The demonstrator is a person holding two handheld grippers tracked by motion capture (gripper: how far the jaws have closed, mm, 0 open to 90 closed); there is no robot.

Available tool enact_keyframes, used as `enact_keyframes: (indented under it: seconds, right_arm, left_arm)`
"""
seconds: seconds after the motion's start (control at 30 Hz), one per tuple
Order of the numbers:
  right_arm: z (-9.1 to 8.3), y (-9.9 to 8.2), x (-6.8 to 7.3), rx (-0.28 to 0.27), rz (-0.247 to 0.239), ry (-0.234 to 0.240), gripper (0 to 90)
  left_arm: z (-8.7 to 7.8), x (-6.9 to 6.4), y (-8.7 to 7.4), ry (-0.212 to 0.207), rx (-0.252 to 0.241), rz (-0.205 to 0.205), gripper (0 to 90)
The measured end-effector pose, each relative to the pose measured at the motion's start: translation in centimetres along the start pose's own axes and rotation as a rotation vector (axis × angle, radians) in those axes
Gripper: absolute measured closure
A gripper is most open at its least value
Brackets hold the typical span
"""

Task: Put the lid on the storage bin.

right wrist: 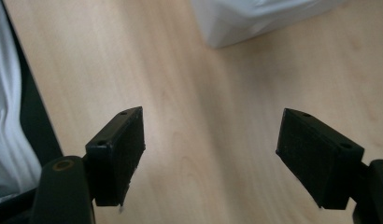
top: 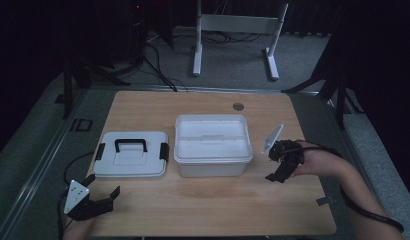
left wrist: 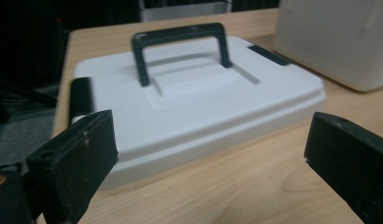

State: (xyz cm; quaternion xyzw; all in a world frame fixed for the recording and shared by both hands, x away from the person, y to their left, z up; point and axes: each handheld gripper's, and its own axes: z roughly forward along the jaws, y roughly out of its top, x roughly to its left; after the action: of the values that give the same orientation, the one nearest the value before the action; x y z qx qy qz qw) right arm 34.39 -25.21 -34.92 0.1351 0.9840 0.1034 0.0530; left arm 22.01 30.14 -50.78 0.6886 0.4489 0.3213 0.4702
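A dim lab or recording studio: a light wooden table stands on grey carpet, with black cables and a white metal stand behind.

Dim room around a wooden table

Grey carpet is lying beyond the table, where a white stand is standing on two feet; black cables are trailing left of the stand, and darkness is swallowing the walls behind it.

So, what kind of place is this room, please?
Probably a lab or recording workspace, not a home: a plain wooden table stands on grey carpet, cables run over the floor behind it, and a white metal stand is at the back.
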Motion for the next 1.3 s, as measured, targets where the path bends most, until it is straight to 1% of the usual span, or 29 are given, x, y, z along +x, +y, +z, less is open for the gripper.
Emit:
enact_keyframes:
  seconds: [0.07, 0.13, 0.17, 0.27, 0.37, 0.4, 0.43, 0.47, 0.5, 0.53, 0.57, 0.67, 0.7, 0.73, 0.77, 0.8, 0.83, 0.87, 0.9, 0.93, 0.97, 1.0, 1.03, 1.07, 1.1, 1.13, 1.17, 1.2, 1.3]
  right_arm:
    - [0.8, -0.5, 0.3, 0.0, 0.006, 0.02, 22.8]
    - [1.2, -0.7, 0.4, 0.011, 0.013, 0.019, 22.8]
    - [2.2, -1.3, 0.6, 0.019, 0.023, 0.023, 22.8]
    - [2.5, -1.5, 0.7, 0.019, 0.026, 0.023, 22.8]
    - [3.1, -2.0, 1.0, 0.007, 0.031, 0.042, 22.9]
    - [3.1, -2.0, 1.0, 0.007, 0.031, 0.042, 22.9]
    - [3.4, -2.2, 1.0, 0.004, 0.034, 0.048, 22.9]
    - [3.4, -2.2, 1.0, 0.004, 0.034, 0.048, 22.9]
    - [3.6, -2.3, 1.2, 0.009, 0.036, 0.053, 22.9]
    - [3.6, -2.3, 1.2, 0.009, 0.036, 0.053, 22.9]
    - [3.8, -2.4, 1.2, 0.008, 0.036, 0.059, 22.9]
    - [4.0, -2.6, 1.3, 0.008, 0.041, 0.066, 22.9]
    - [4.1, -2.7, 1.3, 0.004, 0.041, 0.069, 22.9]
    - [4.1, -2.7, 1.3, 0.004, 0.041, 0.069, 22.9]
    - [4.3, -2.9, 1.3, 0.001, 0.046, 0.078, 22.9]
    - [4.3, -2.9, 1.3, 0.001, 0.046, 0.078, 22.9]
    - [4.5, -3.1, 1.3, 0.003, 0.048, 0.083, 22.9]
    - [4.5, -3.1, 1.3, 0.003, 0.048, 0.083, 22.9]
    - [4.7, -3.2, 1.4, 0.008, 0.051, 0.087, 23.0]
    - [4.7, -3.2, 1.4, 0.008, 0.051, 0.087, 23.0]
    - [4.8, -3.3, 1.4, 0.01, 0.053, 0.092, 23.0]
    - [4.8, -3.3, 1.4, 0.01, 0.053, 0.092, 23.0]
    - [4.9, -3.3, 1.4, 0.012, 0.053, 0.096, 23.0]
    - [4.9, -3.3, 1.4, 0.012, 0.053, 0.096, 23.0]
    - [5.0, -3.3, 1.4, 0.01, 0.052, 0.103, 23.0]
    - [5.0, -3.3, 1.4, 0.01, 0.052, 0.103, 23.0]
    - [5.2, -3.3, 1.4, 0.01, 0.047, 0.103, 23.3]
    - [5.2, -3.3, 1.4, 0.01, 0.047, 0.103, 23.3]
    - [5.5, -3.3, 1.5, 0.016, 0.027, 0.099, 23.8]
  left_arm:
    - [0.1, 0.2, 0.1, -0.031, 0.022, -0.002, 2.5]
    - [0.2, 0.3, 0.1, -0.041, 0.039, 0.005, 2.5]
    - [0.3, 0.5, 0.2, -0.045, 0.061, 0.011, 2.5]
    - [0.3, 0.9, 0.4, -0.059, 0.074, 0.012, 2.5]
    - [0.3, 1.3, 1.2, -0.069, 0.115, 0.047, 2.5]
    - [0.3, 1.3, 1.2, -0.069, 0.115, 0.047, 2.5]
    - [0.4, 1.5, 2.0, -0.08, 0.132, 0.071, 2.5]
    - [0.4, 1.5, 2.0, -0.08, 0.132, 0.071, 2.5]
    - [0.5, 1.8, 3.0, -0.083, 0.156, 0.097, 2.5]
    - [0.5, 1.8, 3.0, -0.083, 0.156, 0.097, 2.5]
    - [0.7, 2.2, 4.0, -0.087, 0.169, 0.12, 2.5]
    - [1.0, 2.5, 5.0, -0.097, 0.189, 0.144, 2.5]
    - [1.5, 2.7, 5.8, -0.111, 0.214, 0.166, 2.5]
    - [1.5, 2.7, 5.8, -0.111, 0.214, 0.166, 2.5]
    - [2.1, 2.8, 6.5, -0.12, 0.249, 0.193, 2.5]
    - [2.1, 2.8, 6.5, -0.12, 0.249, 0.193, 2.5]
    - [2.7, 2.9, 7.2, -0.132, 0.288, 0.221, 2.5]
    - [2.7, 2.9, 7.2, -0.132, 0.288, 0.221, 2.5]
    - [3.2, 2.8, 7.7, -0.144, 0.319, 0.246, 2.5]
    - [3.2, 2.8, 7.7, -0.144, 0.319, 0.246, 2.5]
    - [3.8, 2.8, 8.3, -0.151, 0.353, 0.271, 2.5]
    - [3.8, 2.8, 8.3, -0.151, 0.353, 0.271, 2.5]
    - [4.3, 2.8, 8.9, -0.157, 0.38, 0.297, 2.5]
    - [4.3, 2.8, 8.9, -0.157, 0.38, 0.297, 2.5]
    - [4.5, 2.7, 9.3, -0.156, 0.393, 0.322, 2.5]
    - [4.6, 2.7, 9.6, -0.166, 0.401, 0.33, 2.5]
    - [5.0, 2.5, 10.2, -0.166, 0.426, 0.367, 2.5]
    - [5.0, 2.5, 10.2, -0.166, 0.426, 0.367, 2.5]
    - [5.7, 2.5, 11.2, -0.173, 0.461, 0.41, 2.5]
